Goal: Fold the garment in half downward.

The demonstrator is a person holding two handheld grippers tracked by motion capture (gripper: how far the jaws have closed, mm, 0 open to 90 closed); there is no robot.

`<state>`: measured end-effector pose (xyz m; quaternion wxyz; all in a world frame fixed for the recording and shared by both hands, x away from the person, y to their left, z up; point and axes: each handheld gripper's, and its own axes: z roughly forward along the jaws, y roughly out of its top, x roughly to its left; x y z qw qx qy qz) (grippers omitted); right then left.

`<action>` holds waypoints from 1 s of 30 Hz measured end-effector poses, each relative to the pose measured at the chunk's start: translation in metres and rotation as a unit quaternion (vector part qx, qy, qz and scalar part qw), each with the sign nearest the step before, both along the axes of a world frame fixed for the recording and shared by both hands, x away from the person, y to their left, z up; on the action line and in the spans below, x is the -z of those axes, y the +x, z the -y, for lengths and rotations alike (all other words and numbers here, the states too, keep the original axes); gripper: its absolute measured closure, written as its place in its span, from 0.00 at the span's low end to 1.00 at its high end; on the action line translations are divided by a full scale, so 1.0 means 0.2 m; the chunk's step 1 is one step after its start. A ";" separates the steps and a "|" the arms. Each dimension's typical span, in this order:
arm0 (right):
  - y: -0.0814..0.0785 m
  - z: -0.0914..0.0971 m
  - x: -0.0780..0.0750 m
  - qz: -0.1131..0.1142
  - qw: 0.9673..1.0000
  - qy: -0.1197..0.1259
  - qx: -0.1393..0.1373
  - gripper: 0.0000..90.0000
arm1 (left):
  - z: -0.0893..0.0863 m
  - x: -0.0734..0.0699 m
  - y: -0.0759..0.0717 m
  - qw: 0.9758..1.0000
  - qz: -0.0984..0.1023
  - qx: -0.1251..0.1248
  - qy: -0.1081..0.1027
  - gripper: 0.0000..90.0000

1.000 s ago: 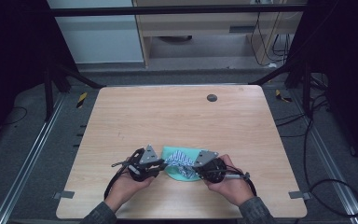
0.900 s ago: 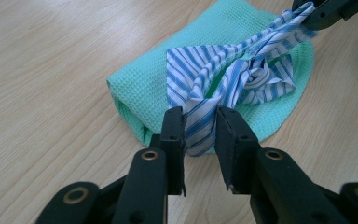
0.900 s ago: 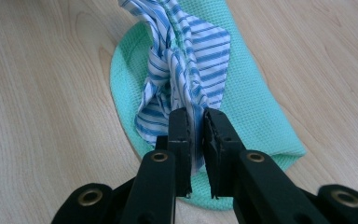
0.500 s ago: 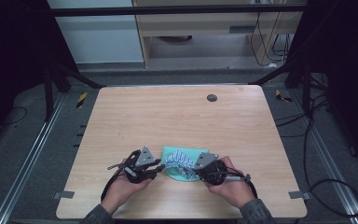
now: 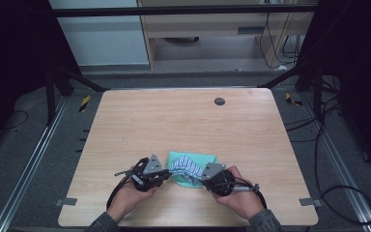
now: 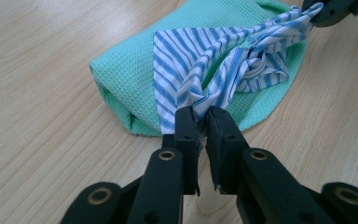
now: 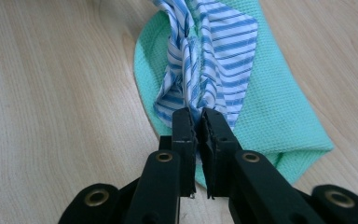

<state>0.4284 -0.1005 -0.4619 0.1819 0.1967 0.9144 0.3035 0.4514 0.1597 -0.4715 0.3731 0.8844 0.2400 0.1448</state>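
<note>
Seen from the high view, the left gripper (image 5: 160,175) and the right gripper (image 5: 207,178) sit near the person's edge of the wooden surface (image 5: 183,121), each pinching one end of a blue-striped white cloth (image 5: 186,166) that runs between them over a mint-green waffle towel (image 5: 193,159); the striped cloth's long axis goes straight from one gripper to the other, and both hands look about equally near it. In the left gripper view, the left gripper (image 6: 203,122) has just been closing, with its jaws pressed on a bunched corner of the striped cloth (image 6: 214,70), which stretches ahead and to the right toward the other gripper (image 6: 328,10) at the far top corner; the green towel (image 6: 126,70) lies under it, directly ahead of the jaws. In the right gripper view, the right gripper (image 7: 196,122) is likewise clamped on a gathered end of the striped cloth (image 7: 214,51), which runs straight ahead from the jaws, with the green towel (image 7: 279,107) spreading ahead and to the right. The coming move likely turns on drawing the two ends apart along that shared line.
</note>
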 end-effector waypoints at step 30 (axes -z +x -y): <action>-0.06 0.00 0.08 -0.027 0.999 -0.022 -0.024 0.99 | -0.02 0.06 -0.05 0.998 -0.019 0.026 0.047 1.00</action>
